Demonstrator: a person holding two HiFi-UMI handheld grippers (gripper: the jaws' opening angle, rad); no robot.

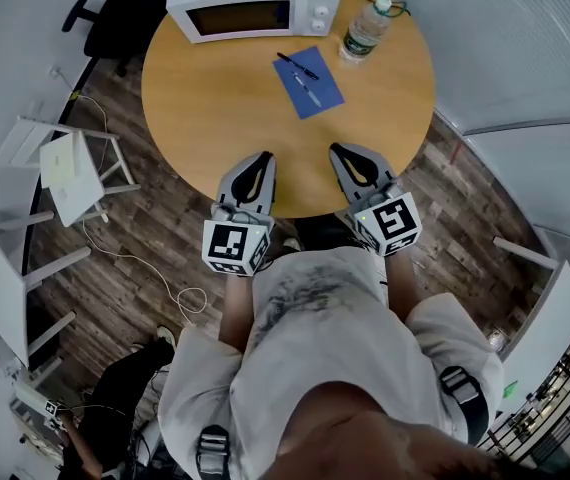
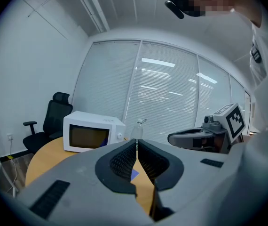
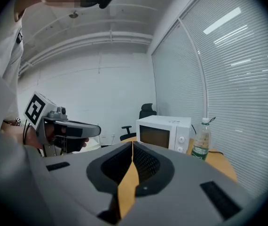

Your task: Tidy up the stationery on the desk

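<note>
A blue notebook (image 1: 308,83) lies on the round wooden table (image 1: 215,108), toward the far side. Two pens rest on it: a black pen (image 1: 296,65) across its far edge and a lighter pen (image 1: 309,91) in the middle. My left gripper (image 1: 263,158) and right gripper (image 1: 337,150) hover side by side over the table's near edge, well short of the notebook. Both are shut with nothing between the jaws. In the left gripper view a sliver of the notebook (image 2: 133,175) shows behind the shut jaws (image 2: 137,143). The right gripper view shows its shut jaws (image 3: 132,144) over bare table.
A white microwave (image 1: 250,3) stands at the table's far edge, with a water bottle (image 1: 365,30) to its right. A black office chair (image 1: 115,13) is behind the table. White furniture (image 1: 70,173) and a cable (image 1: 165,278) are on the floor at the left.
</note>
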